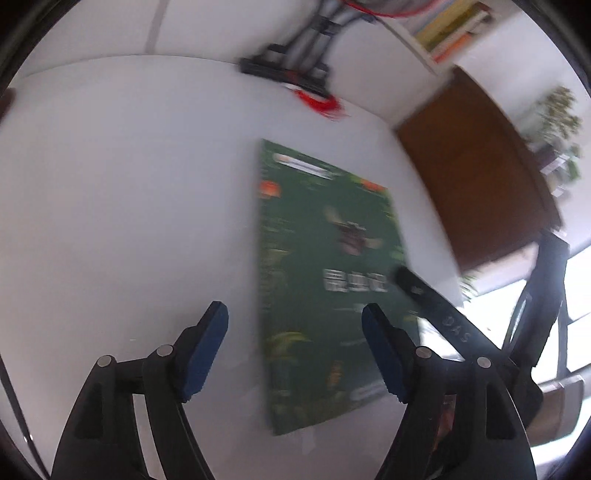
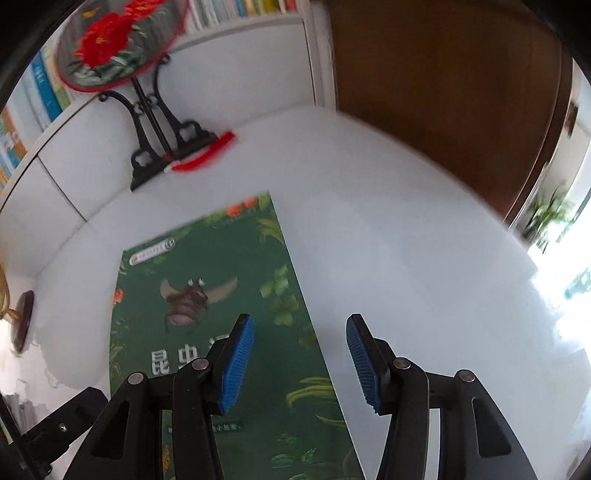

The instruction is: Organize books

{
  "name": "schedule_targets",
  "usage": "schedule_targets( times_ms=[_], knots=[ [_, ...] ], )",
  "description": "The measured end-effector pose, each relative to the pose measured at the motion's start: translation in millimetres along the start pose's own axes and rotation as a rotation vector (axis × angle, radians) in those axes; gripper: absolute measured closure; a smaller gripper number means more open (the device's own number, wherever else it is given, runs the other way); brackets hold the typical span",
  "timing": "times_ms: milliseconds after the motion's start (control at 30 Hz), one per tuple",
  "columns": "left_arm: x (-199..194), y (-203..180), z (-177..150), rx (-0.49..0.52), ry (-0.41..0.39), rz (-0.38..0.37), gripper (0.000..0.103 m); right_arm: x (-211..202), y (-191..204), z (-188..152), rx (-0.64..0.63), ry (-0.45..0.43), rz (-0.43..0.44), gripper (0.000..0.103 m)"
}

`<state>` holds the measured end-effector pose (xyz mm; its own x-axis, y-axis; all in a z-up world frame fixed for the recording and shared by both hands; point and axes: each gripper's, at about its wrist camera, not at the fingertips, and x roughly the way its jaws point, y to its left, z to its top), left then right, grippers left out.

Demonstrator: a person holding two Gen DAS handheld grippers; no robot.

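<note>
A green book (image 1: 321, 273) with a beetle on its cover lies flat on the white table (image 1: 129, 206). It also shows in the right wrist view (image 2: 207, 295). My left gripper (image 1: 295, 321) is open and empty, hovering over the book's left edge. My right gripper (image 2: 300, 332) is open and empty, straddling the book's right edge just above it. One right gripper finger (image 1: 424, 291) shows in the left wrist view, lying over the book's right side.
A black stand (image 2: 159, 147) holding a round red-flower fan (image 2: 110, 40) with a red tassel (image 2: 203, 155) stands at the table's back. Shelves of books (image 2: 236, 11) line the wall behind. A brown wooden door (image 2: 443, 92) is at the right.
</note>
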<state>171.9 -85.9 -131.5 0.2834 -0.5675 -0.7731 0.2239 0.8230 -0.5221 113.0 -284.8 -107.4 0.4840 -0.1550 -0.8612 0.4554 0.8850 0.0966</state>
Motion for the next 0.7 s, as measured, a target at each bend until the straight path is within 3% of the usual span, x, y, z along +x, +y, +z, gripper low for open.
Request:
schedule_targets(
  times_ms=[33, 67, 100, 233, 333, 367, 433, 533, 600, 667, 700],
  knots=[
    [2.5, -3.3, -0.7, 0.013, 0.014, -0.044, 0.03, -0.6, -1.1, 0.5, -0.004, -0.006, 0.037, 0.042],
    [3.0, -5.5, -1.6, 0.024, 0.022, -0.061, 0.021, -0.5, -2.4, -0.2, 0.006, 0.005, 0.102, 0.037],
    [4.1, -7.2, -2.1, 0.032, 0.029, -0.068, 0.02, 0.2, -2.0, 0.0, 0.017, 0.02, 0.156, 0.033],
    [-4.2, 2.6, -1.0, -0.004, 0.076, -0.066, 0.02, -1.7, 4.2, -1.0, -0.002, 0.058, 0.202, 0.025],
    [-24.8, 19.4, -11.1, -0.013, 0.073, 0.005, 0.02, -3.8, 3.6, -4.8, 0.045, 0.115, 0.35, 0.025],
    [-31.4, 24.6, -15.3, -0.009, 0.072, 0.038, 0.02, -3.9, 4.2, -9.3, 0.077, 0.152, 0.436, 0.025],
    [-50.3, 38.3, -27.3, -0.001, 0.079, 0.117, 0.02, -3.1, 11.1, -21.0, 0.1, 0.208, 0.539, 0.025],
    [-72.6, 59.4, -41.5, -0.02, 0.072, 0.178, 0.02, -11.0, 27.9, -44.8, 0.106, 0.28, 0.713, 0.025],
    [-85.3, 73.5, -49.3, -0.052, 0.076, 0.184, 0.02, -17.1, 36.6, -58.5, 0.124, 0.325, 0.854, 0.029],
    [-99.0, 87.1, -61.9, -0.09, 0.083, 0.148, 0.02, -16.7, 45.4, -64.3, 0.153, 0.36, 0.979, 0.057],
    [-103.8, 91.4, -68.1, -0.104, 0.086, 0.135, 0.02, -16.1, 48.5, -68.4, 0.165, 0.378, 1.011, 0.064]
  ],
)
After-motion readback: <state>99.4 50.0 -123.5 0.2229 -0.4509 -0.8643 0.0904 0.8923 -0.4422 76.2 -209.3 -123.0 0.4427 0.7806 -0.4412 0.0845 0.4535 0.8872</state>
